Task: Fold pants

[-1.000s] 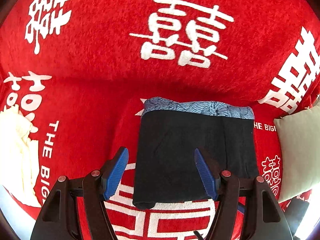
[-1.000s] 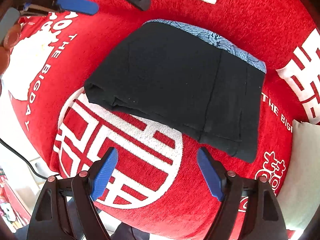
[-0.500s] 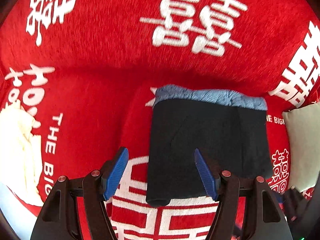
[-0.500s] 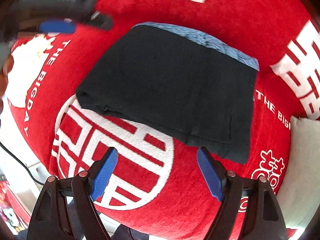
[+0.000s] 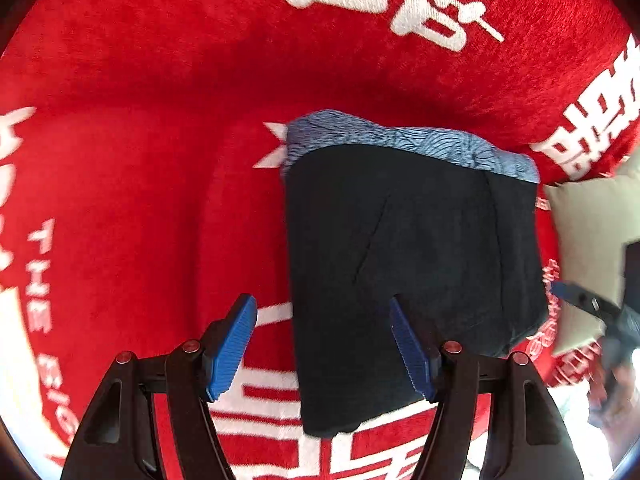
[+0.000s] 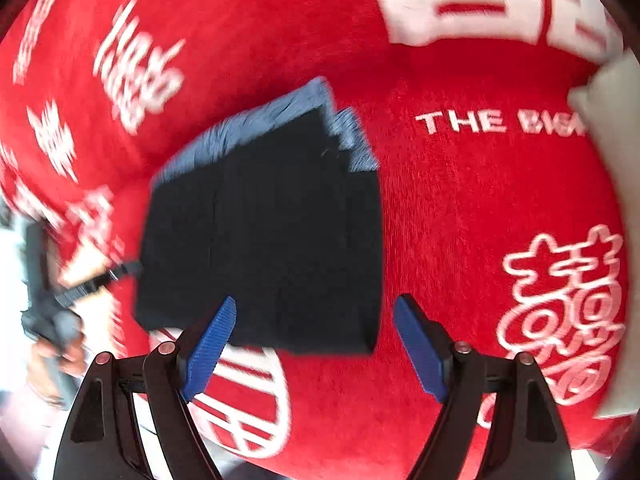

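The black pants (image 5: 408, 264) lie folded in a compact rectangle on the red cloth, with a blue patterned waistband (image 5: 408, 144) along the far edge. They also show in the right wrist view (image 6: 272, 240), blurred. My left gripper (image 5: 324, 350) is open and empty above the near left part of the pants. My right gripper (image 6: 314, 344) is open and empty above the near edge of the pants. The right gripper also shows at the right edge of the left wrist view (image 5: 580, 304).
A red plush cover (image 5: 140, 120) with white characters and lettering spreads under everything. A cream cushion (image 5: 592, 248) lies just right of the pants. A white cloth (image 5: 10, 340) lies at the far left. The cover's front edge drops off near me.
Both grippers stayed open and empty. The right gripper swung round to the right side of the pants, which now look rotated and closer. The left view shifted slightly left and nearer.
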A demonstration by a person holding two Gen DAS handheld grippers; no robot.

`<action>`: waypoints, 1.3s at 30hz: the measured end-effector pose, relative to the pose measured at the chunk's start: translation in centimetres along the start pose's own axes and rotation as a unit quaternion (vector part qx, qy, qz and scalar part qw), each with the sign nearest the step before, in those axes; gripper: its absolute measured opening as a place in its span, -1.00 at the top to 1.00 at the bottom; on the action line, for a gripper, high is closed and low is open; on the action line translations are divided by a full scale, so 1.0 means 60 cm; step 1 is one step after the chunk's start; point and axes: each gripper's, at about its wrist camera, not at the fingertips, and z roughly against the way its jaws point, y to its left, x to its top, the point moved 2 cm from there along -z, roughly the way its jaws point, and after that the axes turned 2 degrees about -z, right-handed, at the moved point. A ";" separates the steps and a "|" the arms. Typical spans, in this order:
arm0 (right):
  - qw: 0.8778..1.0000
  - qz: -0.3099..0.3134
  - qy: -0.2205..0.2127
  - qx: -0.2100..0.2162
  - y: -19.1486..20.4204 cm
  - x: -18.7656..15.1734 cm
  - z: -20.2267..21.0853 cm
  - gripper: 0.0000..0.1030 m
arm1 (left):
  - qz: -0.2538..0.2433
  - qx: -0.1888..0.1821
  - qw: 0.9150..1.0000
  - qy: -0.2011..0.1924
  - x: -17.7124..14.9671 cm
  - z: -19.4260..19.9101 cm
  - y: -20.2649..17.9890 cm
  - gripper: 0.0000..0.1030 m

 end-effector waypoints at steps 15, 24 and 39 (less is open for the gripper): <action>0.985 -0.016 0.067 0.157 -0.062 0.057 -0.121 -0.63 | -0.035 -0.098 0.993 0.050 0.036 -0.076 0.014 -0.66; 0.984 -0.038 0.070 0.158 -0.052 0.054 -0.114 0.10 | -0.030 -0.063 0.998 -0.008 0.022 -0.042 -0.027 -0.04; 0.977 -0.028 0.075 0.196 -0.039 -0.054 -0.004 0.17 | -0.028 -0.023 0.998 -0.042 -0.102 0.067 -0.086 0.03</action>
